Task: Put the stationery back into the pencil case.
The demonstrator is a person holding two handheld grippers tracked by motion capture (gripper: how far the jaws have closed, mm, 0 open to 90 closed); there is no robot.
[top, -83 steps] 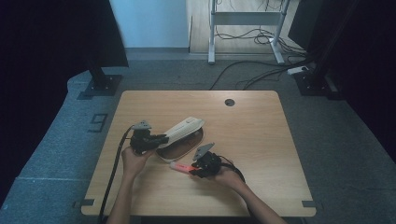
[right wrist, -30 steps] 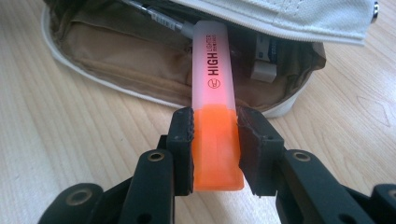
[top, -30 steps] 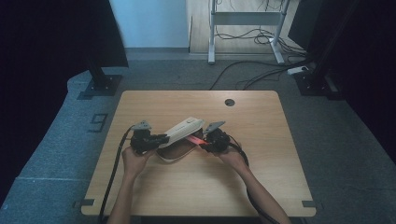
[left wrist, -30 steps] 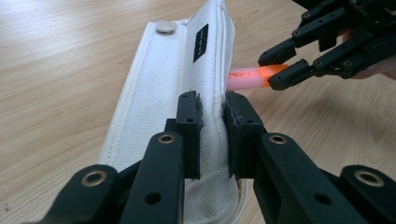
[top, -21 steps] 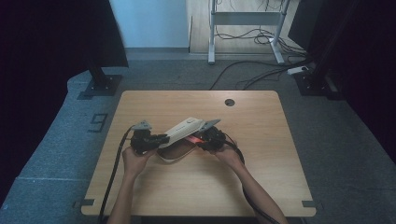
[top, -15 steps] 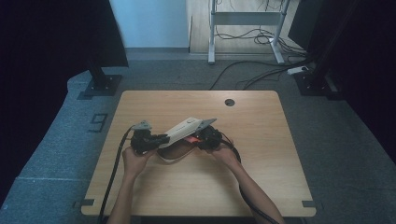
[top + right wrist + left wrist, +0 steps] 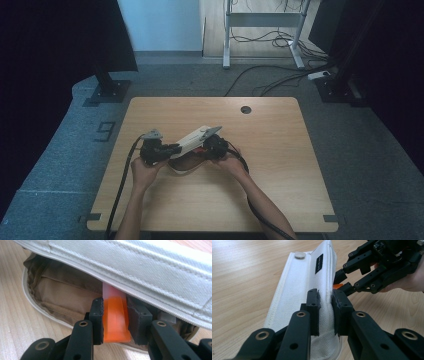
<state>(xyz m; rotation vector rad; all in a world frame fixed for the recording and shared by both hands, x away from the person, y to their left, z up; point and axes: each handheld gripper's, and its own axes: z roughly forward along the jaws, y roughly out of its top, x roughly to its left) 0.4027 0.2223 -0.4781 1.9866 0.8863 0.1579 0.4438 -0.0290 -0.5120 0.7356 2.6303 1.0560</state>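
The raised flap of a white fabric pouch (image 7: 312, 287) with brown lining was clamped by the left gripper (image 7: 325, 312); an orange, seemingly plastic flat piece (image 7: 115, 317) was pinched at its mouth by the right gripper (image 7: 115, 321).

The high view is dim around its edges, where dark curtains sink into near black, while the wooden table (image 7: 280, 150) is evenly and softly lit from above, with faint shadows under the forearms. Detail there is coarse and small. The left gripper view is bright and sharp on the white pouch (image 7: 299, 290), with pale glare on the wood at upper left. In the right gripper view the orange piece (image 7: 115, 317) glows translucent, the pouch's brown interior lies shaded, and the nearest black parts soften.
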